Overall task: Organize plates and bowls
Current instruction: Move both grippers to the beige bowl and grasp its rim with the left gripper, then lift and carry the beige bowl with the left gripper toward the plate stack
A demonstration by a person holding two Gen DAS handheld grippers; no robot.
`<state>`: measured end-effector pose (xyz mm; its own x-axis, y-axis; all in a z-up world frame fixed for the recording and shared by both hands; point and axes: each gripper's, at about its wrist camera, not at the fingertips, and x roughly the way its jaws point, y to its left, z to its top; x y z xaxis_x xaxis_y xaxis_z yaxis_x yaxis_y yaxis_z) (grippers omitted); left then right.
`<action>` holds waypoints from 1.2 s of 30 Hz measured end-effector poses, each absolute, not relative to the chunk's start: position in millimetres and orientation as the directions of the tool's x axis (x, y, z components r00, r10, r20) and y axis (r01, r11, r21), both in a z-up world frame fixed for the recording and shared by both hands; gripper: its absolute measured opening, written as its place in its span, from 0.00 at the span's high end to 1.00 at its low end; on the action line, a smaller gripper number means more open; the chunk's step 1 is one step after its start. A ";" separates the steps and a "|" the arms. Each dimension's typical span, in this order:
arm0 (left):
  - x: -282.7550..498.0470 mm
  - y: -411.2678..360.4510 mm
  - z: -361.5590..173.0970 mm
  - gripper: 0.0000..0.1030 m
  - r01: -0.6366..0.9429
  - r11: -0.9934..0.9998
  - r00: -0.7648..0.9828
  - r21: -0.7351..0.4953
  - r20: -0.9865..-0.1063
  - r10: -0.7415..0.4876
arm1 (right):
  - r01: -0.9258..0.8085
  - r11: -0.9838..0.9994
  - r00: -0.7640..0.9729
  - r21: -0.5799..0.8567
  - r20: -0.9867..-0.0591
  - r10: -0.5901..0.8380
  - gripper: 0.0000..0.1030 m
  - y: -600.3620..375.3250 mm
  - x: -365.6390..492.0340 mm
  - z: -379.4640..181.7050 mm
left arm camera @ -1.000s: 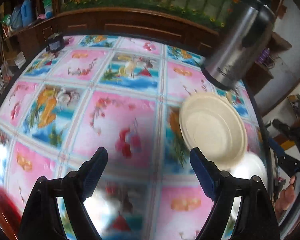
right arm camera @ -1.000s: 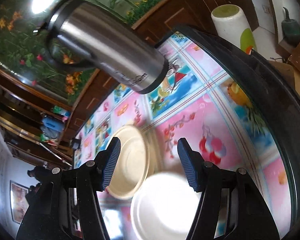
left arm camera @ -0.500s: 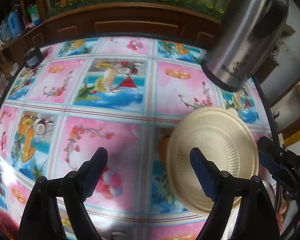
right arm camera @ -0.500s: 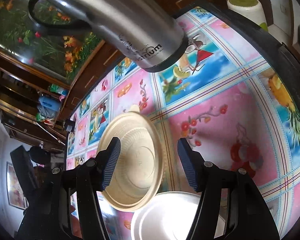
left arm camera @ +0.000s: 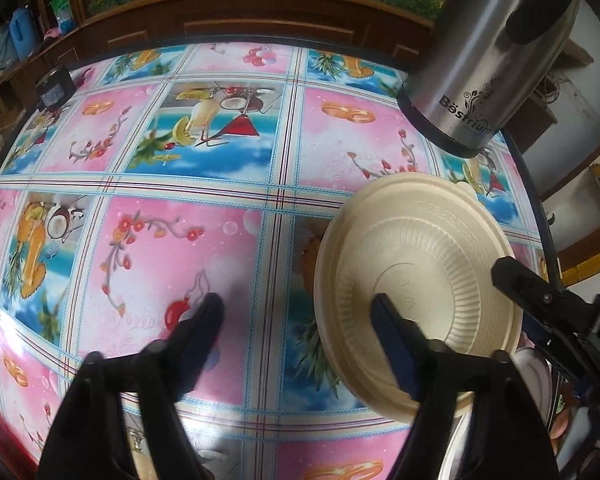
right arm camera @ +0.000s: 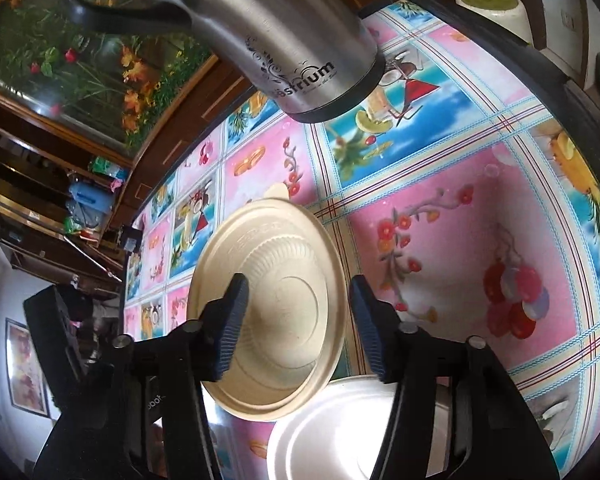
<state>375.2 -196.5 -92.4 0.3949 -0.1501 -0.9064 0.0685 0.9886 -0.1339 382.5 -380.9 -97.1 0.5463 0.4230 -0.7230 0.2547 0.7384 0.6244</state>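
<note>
Cream bowl (left arm camera: 420, 280), ribbed and round, lying on the bench (left arm camera: 180, 240) at the right of the left wrist frame, over the fruit-patterned pink and blue cloth. Steel flask (left arm camera: 488, 52) standing just beyond the bowl in the upper right, apart from the rim, lettering readable near its black base. Small dark box (left arm camera: 54, 88) far off at the upper left edge of the bench, wooden cabinets and blue bottles behind it. Left tongs (left arm camera: 296, 320) spread wide and holding nothing, right finger (left arm camera: 396, 348) in front of the bowl's inner floor, left finger over bare pink cloth, so the bowl's near-left rim falls between the two. Black frame of the other tool showing at the right edge beside the bowl. Same cream bowl (right arm camera: 268, 312) at lower centre of the right wrist frame, flask (right arm camera: 260, 28) leaning across the top, white cup (right arm camera: 492, 8) at the upper right past the bench edge. White plate (right arm camera: 328, 432) at the bottom, the bowl's lower rim overlapping it. Right tongs (right arm camera: 296, 320) also wide apart and empty, left finger (right arm camera: 232, 320) in front of the bowl's inside, right finger just outside its right rim, straddling that side wall; contact not clear.
</note>
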 end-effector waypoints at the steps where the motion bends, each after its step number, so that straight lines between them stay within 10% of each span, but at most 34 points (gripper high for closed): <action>1: 374.9 -195.9 -92.0 0.42 0.070 0.988 0.393 -0.137 -0.907 -0.154 | 0.252 0.745 0.544 0.617 -0.727 0.419 0.60 -378.8 382.7 -97.3; 6: 371.6 -191.4 -86.3 0.71 0.083 0.984 0.408 -0.159 -0.895 -0.179 | 0.244 0.764 0.527 0.597 -0.743 0.412 0.86 -369.0 384.7 -101.8; 12: 366.8 -185.0 -86.1 0.84 0.105 0.981 0.407 -0.161 -0.893 -0.190 | 0.231 0.772 0.544 0.592 -0.736 0.402 0.90 -363.9 381.9 -99.4; 36: 238.1 -57.6 -28.1 0.84 -0.025 0.973 0.555 -0.228 -0.813 -0.177 | 0.005 0.764 0.542 0.646 -0.643 0.541 0.90 -244.2 304.4 -42.3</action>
<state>238.1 -57.6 -28.1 0.5546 -0.1767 -0.8132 -0.0249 0.9732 -0.2284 304.4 -244.2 -42.3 0.5418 0.5407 -0.6435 0.0047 0.7637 0.6456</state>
